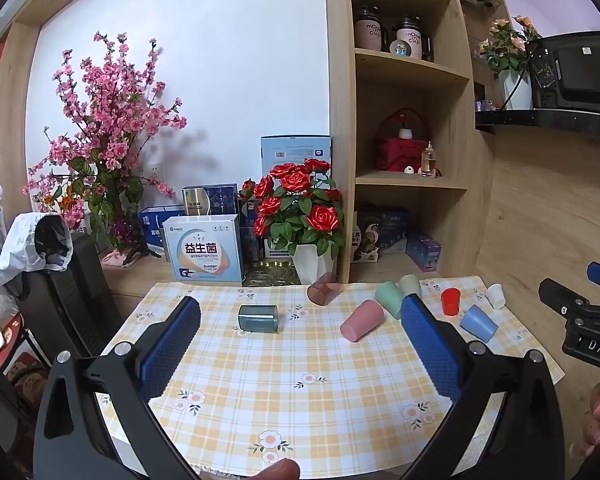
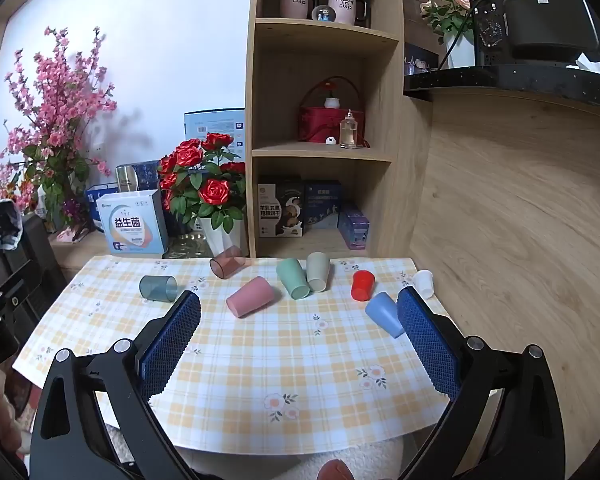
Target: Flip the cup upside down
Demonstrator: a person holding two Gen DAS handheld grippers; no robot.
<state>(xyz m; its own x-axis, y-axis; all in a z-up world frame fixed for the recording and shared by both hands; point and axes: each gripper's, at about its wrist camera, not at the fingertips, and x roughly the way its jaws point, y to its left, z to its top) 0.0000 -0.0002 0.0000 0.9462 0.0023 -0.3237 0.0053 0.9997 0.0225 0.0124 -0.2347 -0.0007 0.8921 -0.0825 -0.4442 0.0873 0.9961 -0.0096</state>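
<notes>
Several cups sit on a checked yellow tablecloth. Lying on their sides are a clear grey-blue cup, a clear brownish cup, a pink cup, a green cup, a pale sage cup and a blue cup. A red cup and a white cup stand upside down. My left gripper is open and empty above the near table. My right gripper is open and empty, with the blue cup beside its right finger.
A pot of red roses, boxes and a pink blossom plant stand behind the table. A wooden shelf unit and a wooden counter wall are at the right. A chair with clothes is at the left.
</notes>
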